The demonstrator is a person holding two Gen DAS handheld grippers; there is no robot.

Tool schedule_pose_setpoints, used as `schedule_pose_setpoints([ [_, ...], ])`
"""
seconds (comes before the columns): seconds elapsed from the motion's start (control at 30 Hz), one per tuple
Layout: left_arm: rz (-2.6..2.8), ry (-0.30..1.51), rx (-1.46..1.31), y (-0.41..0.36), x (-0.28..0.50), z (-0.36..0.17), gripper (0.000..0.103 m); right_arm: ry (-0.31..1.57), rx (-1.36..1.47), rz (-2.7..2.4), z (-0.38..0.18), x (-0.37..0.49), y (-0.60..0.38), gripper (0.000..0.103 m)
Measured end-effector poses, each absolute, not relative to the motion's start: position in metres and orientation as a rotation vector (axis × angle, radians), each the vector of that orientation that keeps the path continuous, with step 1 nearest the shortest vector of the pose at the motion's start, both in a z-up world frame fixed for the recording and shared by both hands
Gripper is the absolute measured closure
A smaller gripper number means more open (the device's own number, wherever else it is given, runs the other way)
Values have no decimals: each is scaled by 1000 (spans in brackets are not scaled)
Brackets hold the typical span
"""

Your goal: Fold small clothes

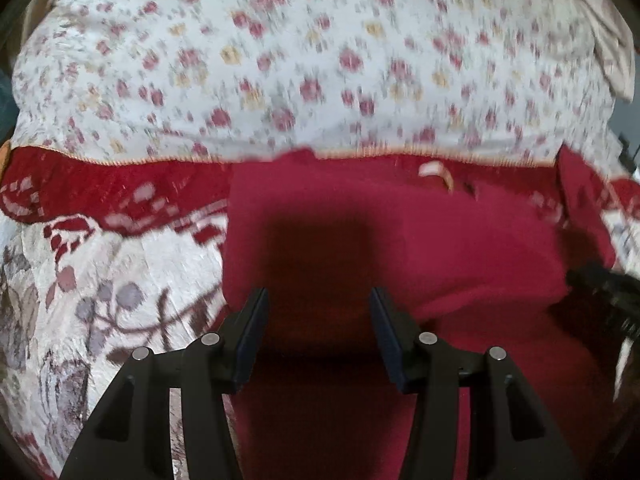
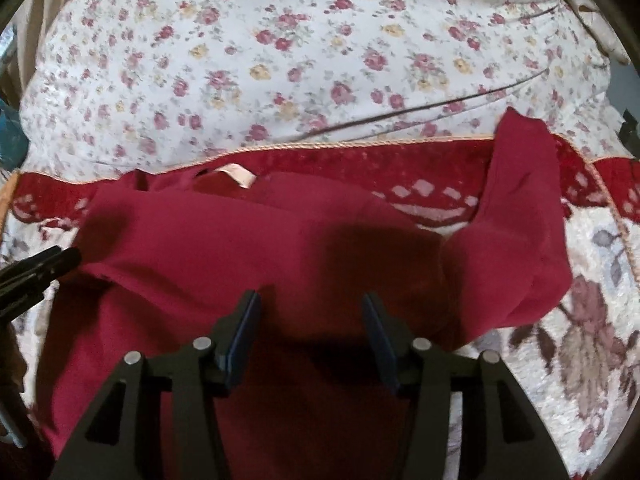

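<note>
A bed was seen, covered by a floral sheet [image 2: 304, 60] farther off and a red-bordered patterned blanket [image 2: 592, 320] nearer. A dark red garment [image 2: 224, 248] lay spread on the blanket, its sleeve [image 2: 516, 208] reaching far right. Both the left gripper [image 1: 319, 300] and right gripper [image 2: 311, 304] were held apart above it, nothing gripped.

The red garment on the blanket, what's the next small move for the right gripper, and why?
Probably lower the right gripper and close it on the red garment beneath it. Its jaws stand apart with nothing pinched between them, and the right sleeve is spread out to the side on the patterned blanket, not yet folded in.
</note>
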State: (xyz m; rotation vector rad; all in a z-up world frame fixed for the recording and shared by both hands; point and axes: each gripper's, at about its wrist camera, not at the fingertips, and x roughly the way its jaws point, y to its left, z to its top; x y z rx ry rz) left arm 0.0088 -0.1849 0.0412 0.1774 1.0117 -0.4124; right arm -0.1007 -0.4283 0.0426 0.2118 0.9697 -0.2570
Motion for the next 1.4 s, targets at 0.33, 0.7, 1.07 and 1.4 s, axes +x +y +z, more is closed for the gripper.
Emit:
schedule_pose_setpoints([
  [0.33, -432, 1004, 179, -182, 0, 41, 73, 945, 249, -275, 41, -115, -443, 44],
  [0.7, -492, 983, 100, -175, -12, 59, 73, 887, 365, -275, 71, -136, -497, 38],
  [1.07, -516, 1013, 75, -188, -9, 50, 73, 900, 474, -490, 62, -97, -621, 32],
  [1.4, -519, 1021, 73, -190, -2, 48, 73, 1019, 340, -711, 13, -12, -662, 32],
])
